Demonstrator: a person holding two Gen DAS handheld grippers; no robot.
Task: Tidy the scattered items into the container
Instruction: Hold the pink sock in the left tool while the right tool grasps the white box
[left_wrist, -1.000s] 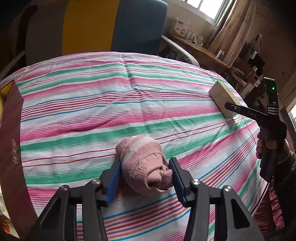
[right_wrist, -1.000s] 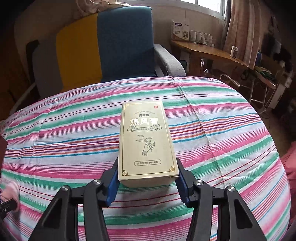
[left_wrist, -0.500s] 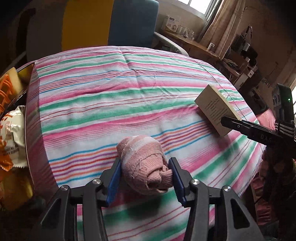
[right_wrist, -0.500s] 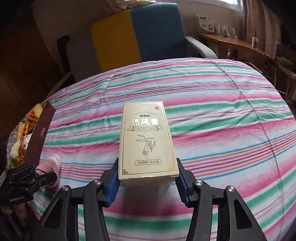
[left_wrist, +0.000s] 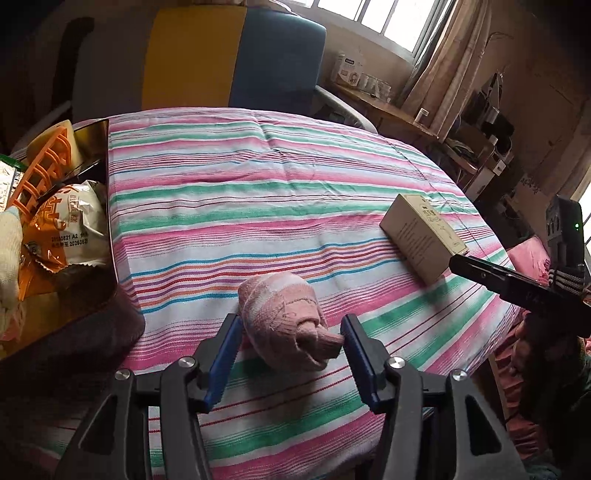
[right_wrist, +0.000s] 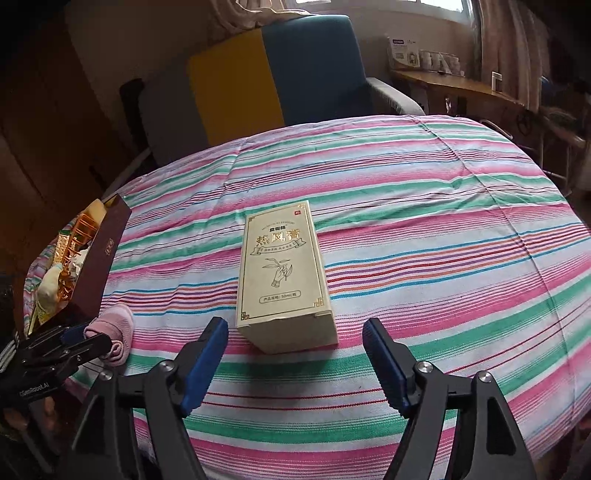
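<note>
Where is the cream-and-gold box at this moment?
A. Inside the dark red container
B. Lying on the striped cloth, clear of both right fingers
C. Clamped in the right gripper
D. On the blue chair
B: the box lies flat on the striped cloth, with gaps between it and the right gripper's fingers.

The right gripper (right_wrist: 293, 354) is opening, its pads now standing clear of the box (right_wrist: 282, 275), which is lying on the cloth; the left gripper (left_wrist: 291, 350) is opening around the sock (left_wrist: 286, 323); the container (left_wrist: 98, 206) is coming closer at 9 o'clock.
</note>
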